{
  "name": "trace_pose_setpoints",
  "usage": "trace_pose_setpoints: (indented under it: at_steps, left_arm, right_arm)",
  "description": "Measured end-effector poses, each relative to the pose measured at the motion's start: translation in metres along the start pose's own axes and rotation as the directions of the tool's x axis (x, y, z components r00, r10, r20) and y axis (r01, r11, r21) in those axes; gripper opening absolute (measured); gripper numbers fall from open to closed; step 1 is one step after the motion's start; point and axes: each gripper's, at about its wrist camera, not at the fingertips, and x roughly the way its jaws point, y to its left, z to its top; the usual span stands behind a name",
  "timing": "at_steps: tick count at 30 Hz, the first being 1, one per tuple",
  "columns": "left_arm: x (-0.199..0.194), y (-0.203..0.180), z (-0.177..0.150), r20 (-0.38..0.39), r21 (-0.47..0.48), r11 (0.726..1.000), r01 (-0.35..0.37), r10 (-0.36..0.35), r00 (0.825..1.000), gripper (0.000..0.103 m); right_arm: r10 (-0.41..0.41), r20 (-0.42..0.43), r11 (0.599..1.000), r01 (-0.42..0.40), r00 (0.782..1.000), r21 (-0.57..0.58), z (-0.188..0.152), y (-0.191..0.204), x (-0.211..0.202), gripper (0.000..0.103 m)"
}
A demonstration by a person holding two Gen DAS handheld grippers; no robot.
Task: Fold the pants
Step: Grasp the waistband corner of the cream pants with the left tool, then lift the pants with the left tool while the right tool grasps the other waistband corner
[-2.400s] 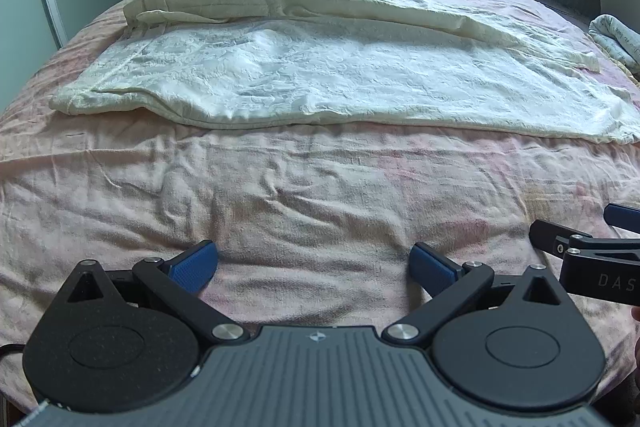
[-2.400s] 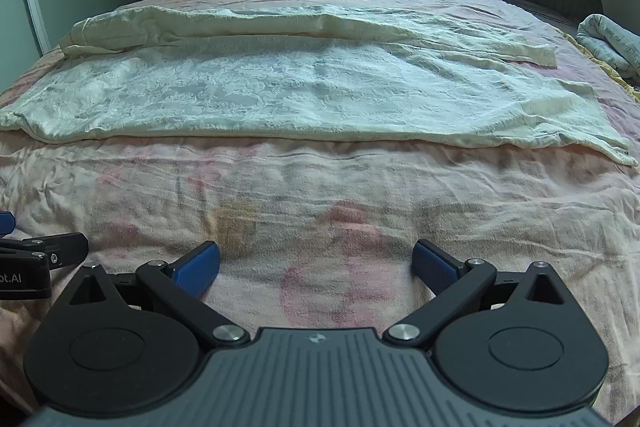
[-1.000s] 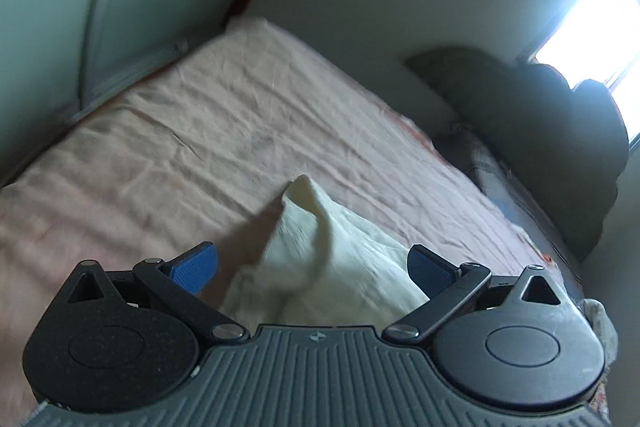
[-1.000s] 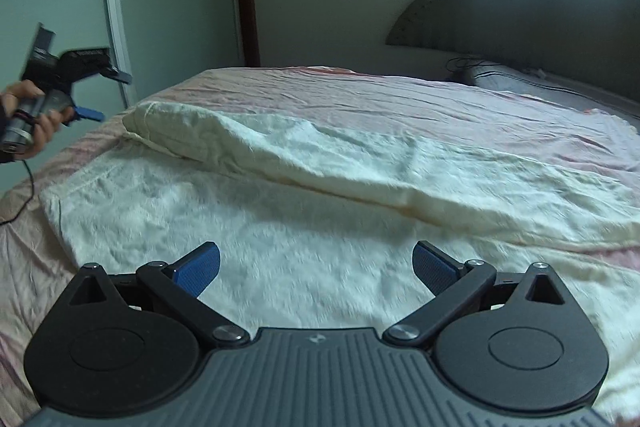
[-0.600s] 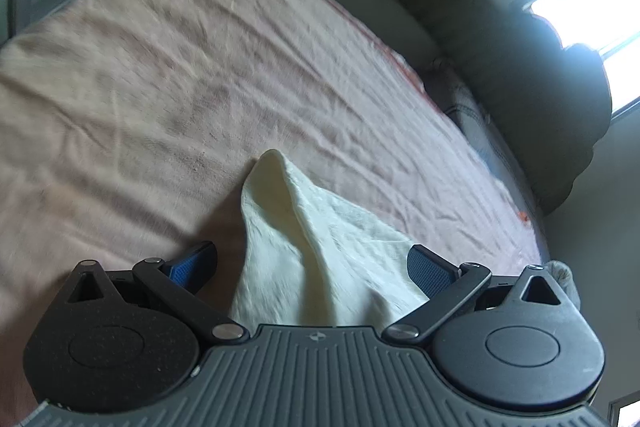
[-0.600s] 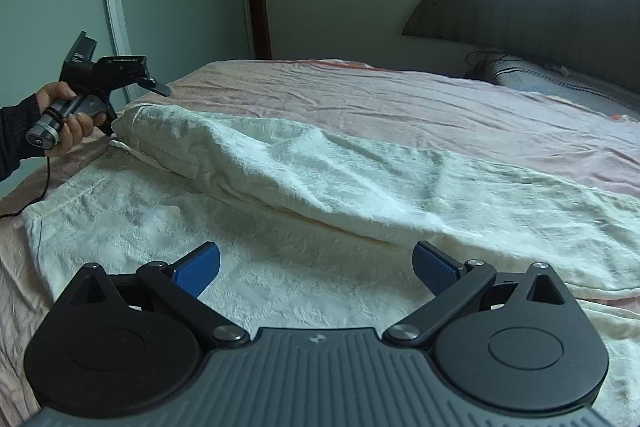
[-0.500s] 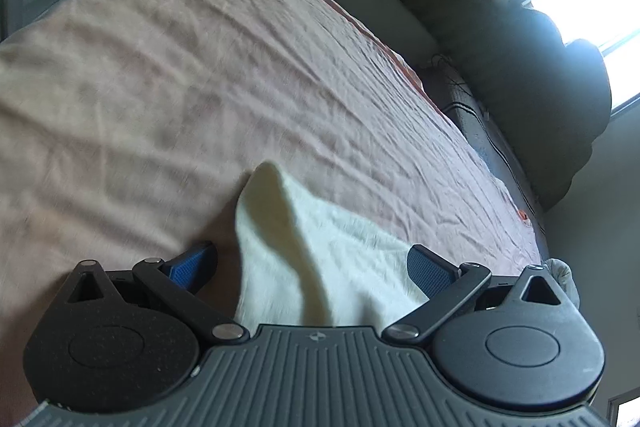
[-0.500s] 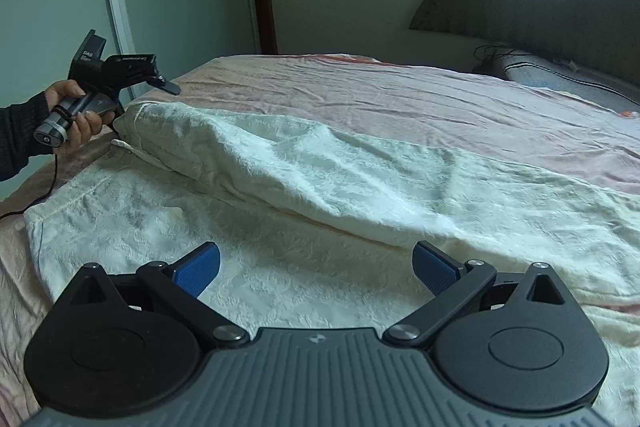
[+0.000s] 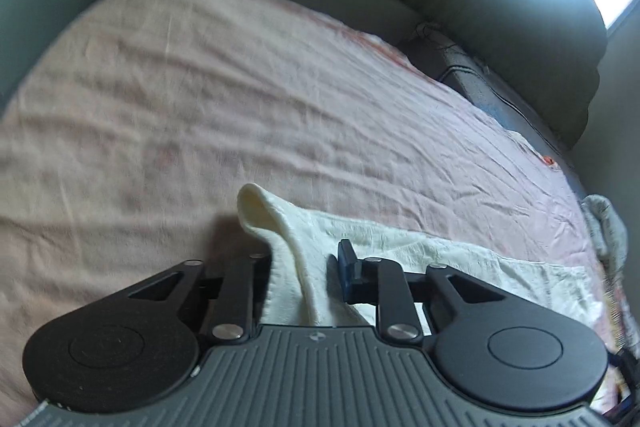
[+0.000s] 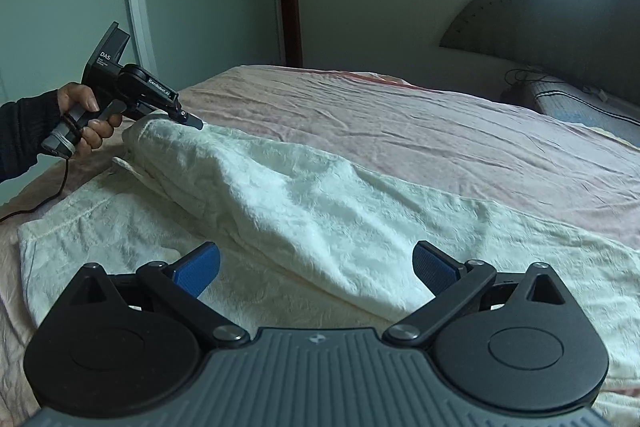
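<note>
"DAS", "GenRobot.AI" on left gripper (image 10: 192,121)

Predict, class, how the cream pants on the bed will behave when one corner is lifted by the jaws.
Probably floppy: the pants lie in soft wrinkled folds, and the corner between the closing jaws of the left gripper bunches into a limp peak. Likely light, since the cloth looks thin. The rest should trail and drag over the sheet rather than rise flat.

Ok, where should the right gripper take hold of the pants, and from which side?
A judgement: grip the raised fold ridge of the pants just ahead of the open right gripper, coming from the near side, angled down. The left gripper is closing on the far-left end, so a matching pinch along that ridge suits.
</note>
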Motion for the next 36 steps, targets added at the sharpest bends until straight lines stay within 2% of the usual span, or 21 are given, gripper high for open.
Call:
trace_pose_setpoints:
  at_steps: [4,7,9,11,13,15,17,21,23,26,30,31,32,33,34,36]
  left_arm:
    - [-0.036,-0.033,-0.016,0.170,0.190,0.981,-0.044,0.011,0.985,0.015]
    - [-0.066,-0.060,-0.034,0.290,0.313,0.946,-0.079,-0.016,0.957,0.014]
    - [-0.089,-0.074,-0.049,0.361,0.384,0.921,-0.073,-0.077,0.930,0.013]
    - [-0.107,-0.081,-0.061,0.407,0.420,0.907,-0.029,-0.159,0.900,0.013]
    - [-0.123,-0.084,-0.070,0.438,0.446,0.895,0.002,-0.220,0.872,0.012]
    - [-0.134,-0.090,-0.078,0.458,0.472,0.881,0.007,-0.252,0.853,0.012]
    - [-0.142,-0.094,-0.086,0.468,0.497,0.868,0.006,-0.274,0.840,0.012]
    - [-0.148,-0.096,-0.096,0.475,0.521,0.853,-0.005,-0.285,0.833,0.012]
    - [-0.146,-0.097,-0.097,0.472,0.532,0.847,-0.013,-0.283,0.835,0.012]
    - [-0.144,-0.093,-0.095,0.473,0.529,0.849,-0.023,-0.272,0.838,0.012]
    - [-0.147,-0.090,-0.100,0.473,0.517,0.855,-0.023,-0.264,0.840,0.012]
    - [-0.147,-0.088,-0.102,0.472,0.513,0.858,-0.019,-0.264,0.841,0.012]
    - [-0.146,-0.088,-0.102,0.474,0.511,0.859,-0.020,-0.262,0.840,0.011]
    - [-0.147,-0.088,-0.103,0.483,0.505,0.863,-0.027,-0.257,0.837,0.010]
    - [-0.148,-0.088,-0.103,0.489,0.494,0.869,-0.026,-0.253,0.835,0.010]
    - [-0.149,-0.082,-0.099,0.497,0.463,0.886,-0.011,-0.249,0.832,0.010]
  right_arm:
    - [0.059,0.005,0.998,-0.058,0.998,-0.032,0.012,-0.010,0.014,0.103]
    - [0.136,-0.005,0.988,-0.136,0.991,-0.067,0.030,-0.024,0.032,0.103]
    - [0.203,-0.011,0.975,-0.203,0.979,-0.093,0.043,-0.034,0.046,0.103]
    - [0.245,-0.052,0.962,-0.249,0.968,-0.110,0.058,-0.045,0.064,0.103]
    - [0.244,-0.067,0.961,-0.250,0.968,-0.120,0.071,-0.054,0.082,0.103]
    - [0.246,-0.056,0.955,-0.252,0.968,-0.156,0.080,-0.060,0.097,0.103]
    - [0.274,-0.079,0.937,-0.285,0.958,-0.203,0.088,-0.066,0.113,0.103]
    - [0.327,-0.164,0.906,-0.358,0.931,-0.224,0.099,-0.072,0.146,0.103]
    - [0.317,-0.193,0.900,-0.359,0.929,-0.249,0.101,-0.072,0.158,0.103]
    - [0.311,-0.253,0.881,-0.378,0.916,-0.286,0.102,-0.068,0.173,0.102]
    - [0.329,-0.323,0.859,-0.423,0.887,-0.288,0.104,-0.066,0.182,0.101]
    - [0.334,-0.329,0.858,-0.429,0.883,-0.283,0.104,-0.068,0.182,0.085]
    - [0.355,-0.339,0.854,-0.450,0.871,-0.262,0.103,-0.071,0.180,0.043]
    - [0.374,-0.357,0.854,-0.468,0.856,-0.227,0.103,-0.073,0.183,0.021]
    - [0.357,-0.363,0.864,-0.452,0.861,-0.222,0.103,-0.072,0.183,0.007]
    - [0.293,-0.352,0.871,-0.400,0.889,-0.286,0.097,-0.067,0.179,0.007]
